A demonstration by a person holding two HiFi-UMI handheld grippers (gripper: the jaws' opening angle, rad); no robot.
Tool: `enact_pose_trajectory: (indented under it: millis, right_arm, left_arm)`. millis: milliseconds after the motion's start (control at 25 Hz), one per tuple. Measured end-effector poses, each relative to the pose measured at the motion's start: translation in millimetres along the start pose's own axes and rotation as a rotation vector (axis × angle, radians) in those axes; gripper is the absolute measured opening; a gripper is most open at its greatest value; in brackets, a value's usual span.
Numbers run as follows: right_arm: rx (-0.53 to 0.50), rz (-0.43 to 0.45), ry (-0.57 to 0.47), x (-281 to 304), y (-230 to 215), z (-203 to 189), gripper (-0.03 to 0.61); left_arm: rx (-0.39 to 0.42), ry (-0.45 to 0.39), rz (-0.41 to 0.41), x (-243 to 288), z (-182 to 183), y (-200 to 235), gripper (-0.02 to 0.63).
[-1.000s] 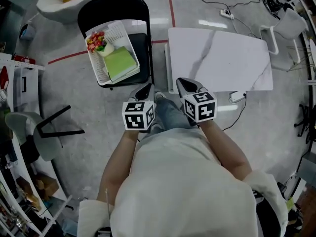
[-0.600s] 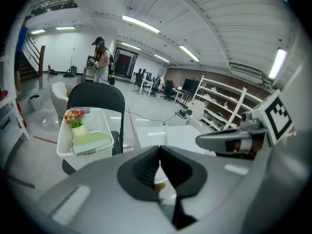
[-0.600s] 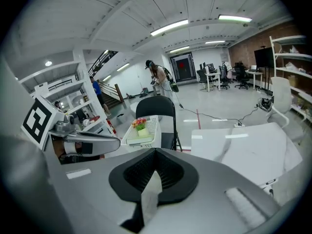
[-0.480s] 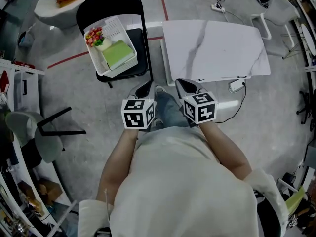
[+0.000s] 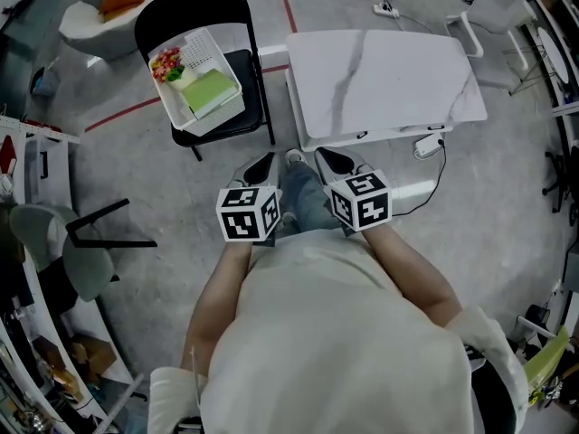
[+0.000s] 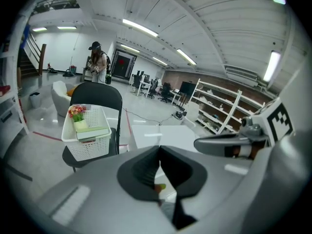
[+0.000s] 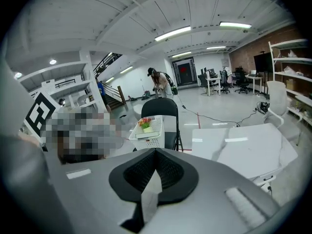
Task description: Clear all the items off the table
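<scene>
A: Gripper status?

B: Both clenched, empty. Left hand-held gripper (image 5: 261,165) has its jaws pressed together with nothing between them. Right hand-held gripper (image 5: 332,159) is the same. Both are held low in front of the torso, pointing ahead and down, with a jeans leg (image 5: 306,202) between them.

A: Where are the items?

B: In the white basket (image 5: 213,54) at 11 o'clock, on the seat of a black folding chair (image 5: 185,5). A flat green book (image 5: 207,90) lies in it, and a small flower pot (image 5: 168,64) sits in its far-left corner. The table (image 5: 389,70), with a white marbled top, is at 1 o'clock, just beyond the right hand-held gripper. The chair stands just beside its left edge.

A: Anything else around?

B: White power strip (image 5: 427,145) with a black cable on the floor near the table's near-right corner. Red floor line (image 5: 127,110) runs past the chair at 10 o'clock. White armchair (image 5: 95,16) with an orange cushion sits further out at 10 o'clock. In the left gripper view a person (image 6: 99,60) stands far beyond the chair, with shelving (image 6: 222,113) at 2 o'clock.
</scene>
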State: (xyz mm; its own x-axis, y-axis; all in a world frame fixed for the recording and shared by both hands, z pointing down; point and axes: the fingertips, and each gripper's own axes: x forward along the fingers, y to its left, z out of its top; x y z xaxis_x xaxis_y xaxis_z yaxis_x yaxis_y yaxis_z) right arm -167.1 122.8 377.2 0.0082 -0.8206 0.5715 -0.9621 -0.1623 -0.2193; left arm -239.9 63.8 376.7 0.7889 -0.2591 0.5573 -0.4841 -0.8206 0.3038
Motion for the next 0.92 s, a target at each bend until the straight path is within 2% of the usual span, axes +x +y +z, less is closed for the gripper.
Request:
enact_pose_trajectory:
  millis: [400,920]
  right_arm:
    - [-0.037,0.004,-0.054,-20.4,13.5,-1.9,-0.002]
    - [-0.065,0.025,-0.071,-21.7,21.0,-2.9,-0.002]
  left_arm:
    - [0.004,-0.018,0.002,-16.4,-8.8,-11.6,0.011]
    - [-0.023,-0.051,0.021,-25.0,-11.0,-9.9,0.011]
